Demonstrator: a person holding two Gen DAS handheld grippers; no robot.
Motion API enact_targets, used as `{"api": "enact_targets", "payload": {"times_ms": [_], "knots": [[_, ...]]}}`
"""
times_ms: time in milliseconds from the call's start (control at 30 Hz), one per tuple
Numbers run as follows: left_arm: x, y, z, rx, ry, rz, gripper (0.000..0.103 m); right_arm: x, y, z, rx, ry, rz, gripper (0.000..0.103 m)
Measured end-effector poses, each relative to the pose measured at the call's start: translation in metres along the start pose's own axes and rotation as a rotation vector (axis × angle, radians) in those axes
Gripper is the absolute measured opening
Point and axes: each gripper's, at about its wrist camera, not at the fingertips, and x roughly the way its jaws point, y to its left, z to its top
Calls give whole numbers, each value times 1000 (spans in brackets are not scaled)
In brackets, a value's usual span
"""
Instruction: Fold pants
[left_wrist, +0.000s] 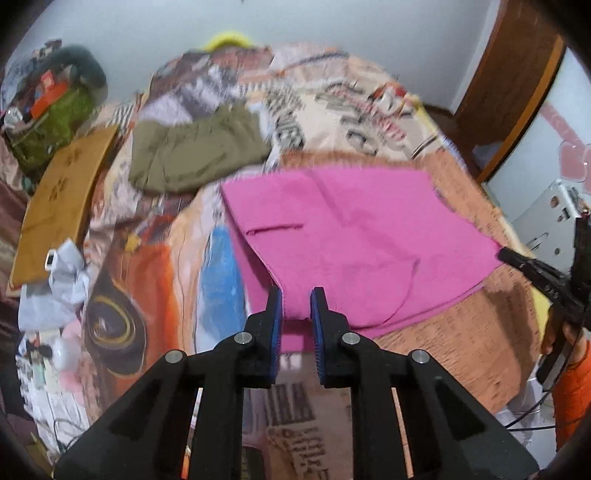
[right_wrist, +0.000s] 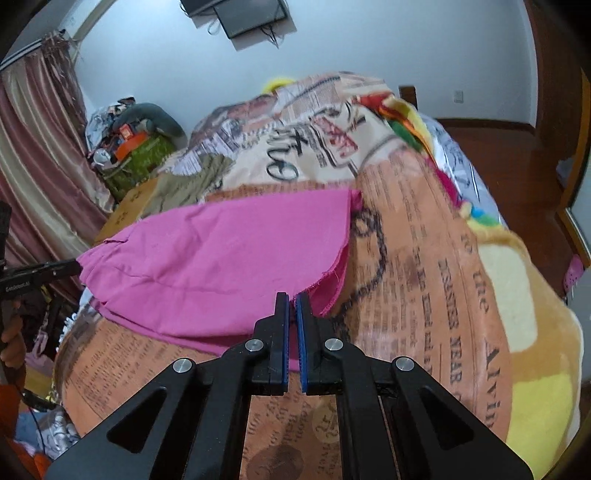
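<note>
Spread across the bed (left_wrist: 461, 343), soft, limp pink pants (left_wrist: 369, 236) are pinched at near edges by left gripper (left_wrist: 297, 295) and right gripper (right_wrist: 292, 297).

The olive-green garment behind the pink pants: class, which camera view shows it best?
The left wrist view: the olive-green garment lies in plain sight, almost whole, beyond the pink pants. The right wrist view catches only a blurred strip of it above them.

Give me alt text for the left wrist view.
The left gripper is shut on the near edge of the pink pants, spread on a newspaper-print blanket. The right gripper meets their right corner; olive pants lie behind.
</note>
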Motion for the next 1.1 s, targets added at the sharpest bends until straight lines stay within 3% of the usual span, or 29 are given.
{"api": "enact_targets", "payload": {"times_ms": [133,533,633,733,833,967,1100], "knots": [[25,12,-15,-29,80,-14,16,16,-8,-12,17,70,-8,4],[32,8,-23,14,60,31,18,32,-2,-24,-40,133,-37,4],[32,13,-24,-1,56,23,24,34,-3,-24,-53,143,-57,4],[30,15,-26,9,42,61,40,31,-5,-23,-41,140,-61,5],[26,20,-27,5,43,60,45,27,-8,-22,-32,141,-102,16],[19,23,-24,3,22,73,47,14,-11,-16,-13,106,-139,44],[11,24,-17,-4,-11,80,47,2,-8,-3,-16,58,-165,54]]}}
